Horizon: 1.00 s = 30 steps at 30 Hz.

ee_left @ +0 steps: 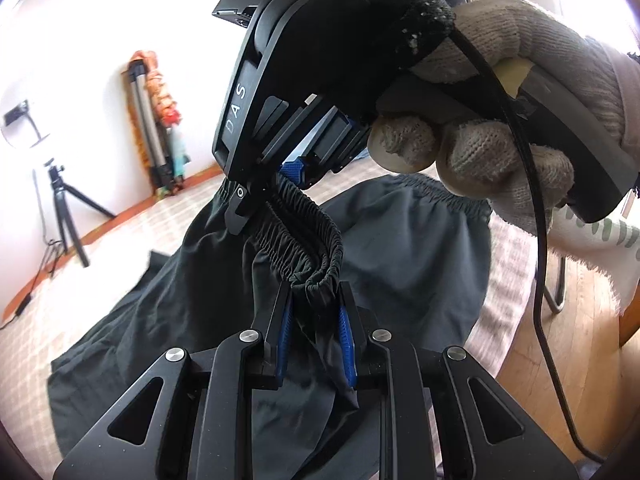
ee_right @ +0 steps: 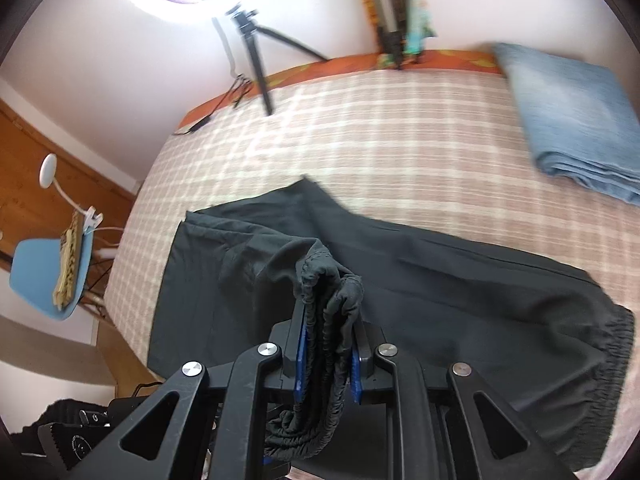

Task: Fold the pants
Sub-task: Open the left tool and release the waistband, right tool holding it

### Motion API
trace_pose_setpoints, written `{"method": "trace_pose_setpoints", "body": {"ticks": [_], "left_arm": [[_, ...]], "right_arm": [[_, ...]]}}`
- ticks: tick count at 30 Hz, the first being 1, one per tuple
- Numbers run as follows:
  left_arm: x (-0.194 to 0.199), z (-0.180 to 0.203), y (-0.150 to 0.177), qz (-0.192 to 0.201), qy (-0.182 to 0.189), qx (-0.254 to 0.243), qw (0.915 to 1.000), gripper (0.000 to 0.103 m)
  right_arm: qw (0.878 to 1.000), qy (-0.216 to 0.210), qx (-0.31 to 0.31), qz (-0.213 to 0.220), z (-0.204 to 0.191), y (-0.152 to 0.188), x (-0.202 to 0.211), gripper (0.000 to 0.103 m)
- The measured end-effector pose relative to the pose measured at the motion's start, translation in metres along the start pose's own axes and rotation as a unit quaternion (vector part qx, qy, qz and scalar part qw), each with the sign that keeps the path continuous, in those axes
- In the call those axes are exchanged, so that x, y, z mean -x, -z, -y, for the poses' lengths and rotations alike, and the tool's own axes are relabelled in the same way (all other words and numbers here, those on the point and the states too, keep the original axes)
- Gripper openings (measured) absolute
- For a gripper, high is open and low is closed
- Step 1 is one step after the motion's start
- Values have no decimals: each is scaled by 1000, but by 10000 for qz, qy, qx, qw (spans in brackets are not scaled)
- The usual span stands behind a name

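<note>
1. Left wrist view sits close behind its fingers, facing across the bed (ee_left: 508,280) toward the right gripper (ee_left: 272,196)
2. Right wrist view looks steeply down
3. Both share the pants (ee_left: 408,248) and tripod (ee_right: 256,60)

The black pants (ee_right: 440,280), thin and smooth with a gathered elastic waistband (ee_left: 304,232), lie mostly spread across the checked bed (ee_right: 360,140), legs flat and creased, while the bunched waistband is lifted clear of the fabric below, folding over it.
</note>
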State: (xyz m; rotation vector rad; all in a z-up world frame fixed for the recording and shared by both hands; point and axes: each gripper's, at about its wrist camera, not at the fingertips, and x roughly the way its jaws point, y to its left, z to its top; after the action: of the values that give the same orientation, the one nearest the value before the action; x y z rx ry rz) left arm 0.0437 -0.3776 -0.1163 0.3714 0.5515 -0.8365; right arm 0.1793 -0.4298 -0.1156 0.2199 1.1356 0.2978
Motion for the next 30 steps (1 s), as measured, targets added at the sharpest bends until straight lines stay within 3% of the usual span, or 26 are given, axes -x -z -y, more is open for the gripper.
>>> {"method": "trace_pose_setpoints", "body": {"ticks": [11, 15, 20, 25, 27, 29, 30], "left_arm": [[-29, 40, -21, -307, 708, -261, 9967, 19], [-17, 27, -16, -448, 858, -61, 9953, 19], [12, -23, -1, -489, 420, 242, 9976, 23], [34, -87, 31, -759, -426, 483, 9950, 23], [37, -112, 48, -963, -700, 653, 9907, 23], [39, -132, 67, -1134, -861, 893, 9858, 23], [39, -142, 76, -1228, -962, 996, 9827, 23]], "right_arm": [[9975, 581, -399, 110, 73, 12, 31, 15], [9962, 688, -523, 123, 97, 14, 34, 15], [9951, 800, -579, 20, 122, 18, 34, 15], [9952, 771, -585, -169, 147, 19, 30, 15], [9950, 785, -585, -197, 153, 19, 26, 21], [9932, 986, -611, -95, 157, 21, 25, 40], [9926, 1003, -680, -64, 159, 22, 25, 41]]}}
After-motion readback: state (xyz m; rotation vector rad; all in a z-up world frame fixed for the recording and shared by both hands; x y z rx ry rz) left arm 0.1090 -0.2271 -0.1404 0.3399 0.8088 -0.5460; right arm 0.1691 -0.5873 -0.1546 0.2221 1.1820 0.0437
